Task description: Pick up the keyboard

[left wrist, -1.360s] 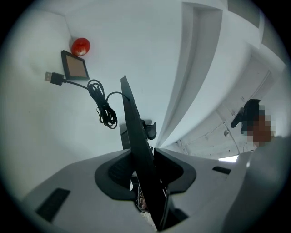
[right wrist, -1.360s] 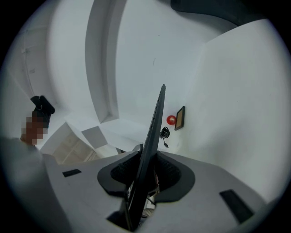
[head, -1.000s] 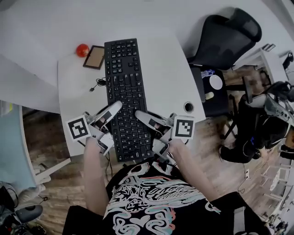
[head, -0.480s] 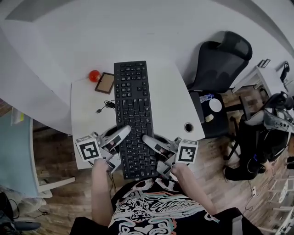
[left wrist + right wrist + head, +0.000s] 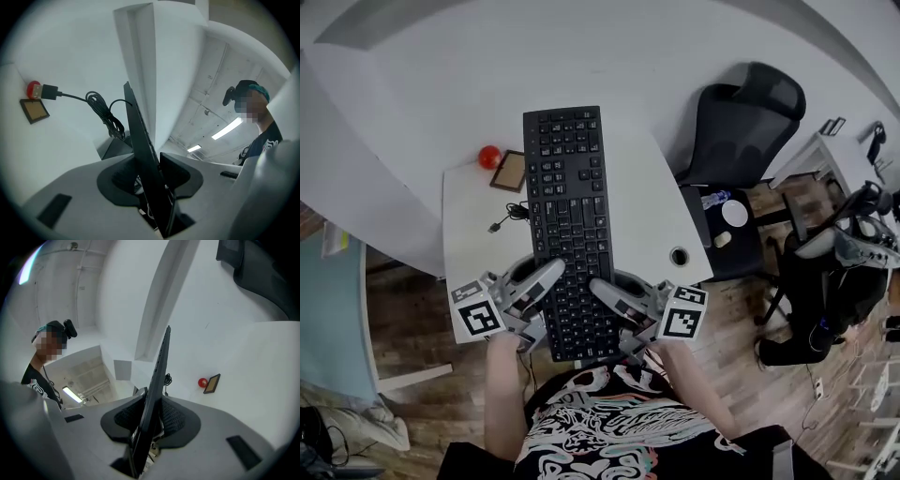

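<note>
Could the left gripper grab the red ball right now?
Probably not. The left gripper has its fingers shut on the keyboard, and the red ball lies farther off on the table. It would have to let go first.

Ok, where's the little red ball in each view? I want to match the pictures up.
Head view: the red ball is upper left, just left of the keyboard's far end.
Left gripper view: at the far left edge.
Right gripper view: right of centre, mid-height.
Shared landmark: the small brown framed square lies right beside the ball in all three views.
</note>
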`<state>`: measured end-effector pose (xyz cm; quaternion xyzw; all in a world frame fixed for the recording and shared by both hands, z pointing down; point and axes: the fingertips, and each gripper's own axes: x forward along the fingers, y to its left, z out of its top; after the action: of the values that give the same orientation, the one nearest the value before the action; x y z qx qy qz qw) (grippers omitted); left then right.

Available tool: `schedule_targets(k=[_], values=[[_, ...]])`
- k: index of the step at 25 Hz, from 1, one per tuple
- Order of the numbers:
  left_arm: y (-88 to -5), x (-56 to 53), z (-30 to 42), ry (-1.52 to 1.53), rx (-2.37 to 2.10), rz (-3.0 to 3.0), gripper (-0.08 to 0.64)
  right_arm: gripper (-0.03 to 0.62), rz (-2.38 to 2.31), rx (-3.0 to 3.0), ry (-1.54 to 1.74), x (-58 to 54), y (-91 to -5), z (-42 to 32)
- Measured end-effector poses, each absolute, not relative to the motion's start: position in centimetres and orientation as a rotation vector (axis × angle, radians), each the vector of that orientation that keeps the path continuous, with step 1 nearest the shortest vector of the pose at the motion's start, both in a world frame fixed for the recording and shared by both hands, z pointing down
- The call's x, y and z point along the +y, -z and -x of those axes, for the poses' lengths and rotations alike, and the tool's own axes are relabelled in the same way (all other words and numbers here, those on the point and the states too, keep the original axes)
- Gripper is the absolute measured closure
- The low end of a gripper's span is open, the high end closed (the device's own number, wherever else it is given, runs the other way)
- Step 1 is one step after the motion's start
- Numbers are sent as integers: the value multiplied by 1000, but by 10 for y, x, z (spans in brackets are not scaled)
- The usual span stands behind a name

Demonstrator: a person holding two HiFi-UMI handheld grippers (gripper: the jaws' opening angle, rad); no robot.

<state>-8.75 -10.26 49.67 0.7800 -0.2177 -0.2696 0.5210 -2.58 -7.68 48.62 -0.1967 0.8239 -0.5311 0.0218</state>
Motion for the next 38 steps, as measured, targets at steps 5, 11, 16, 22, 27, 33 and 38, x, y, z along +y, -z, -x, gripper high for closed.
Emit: schedule_targets(k=[5, 11, 16, 22, 27, 33, 38], values=[[-498, -102, 87, 641, -524, -1868, 417, 469, 611, 2546, 1652, -77, -488, 25], [-500, -102, 87, 645, -528, -1867, 417, 469, 604, 2544, 1653, -77, -489, 25], [-498, -103, 86, 636, -544, -1862, 417, 469, 592, 2533, 1670, -78, -487, 24], [-500, -105, 85, 640, -562, -1838, 417, 469, 584, 2525, 1710, -82, -490, 23], [-502, -103, 86, 638, -564, -1828, 417, 469, 585, 2518, 1723, -80, -491, 23], [-500, -103, 85, 627, -559, -1814, 417, 469, 592, 2506, 1741, -80, -488, 23], [-499, -102, 87, 619, -555, -1796, 417, 469, 604, 2490, 1764, -78, -486, 25]])
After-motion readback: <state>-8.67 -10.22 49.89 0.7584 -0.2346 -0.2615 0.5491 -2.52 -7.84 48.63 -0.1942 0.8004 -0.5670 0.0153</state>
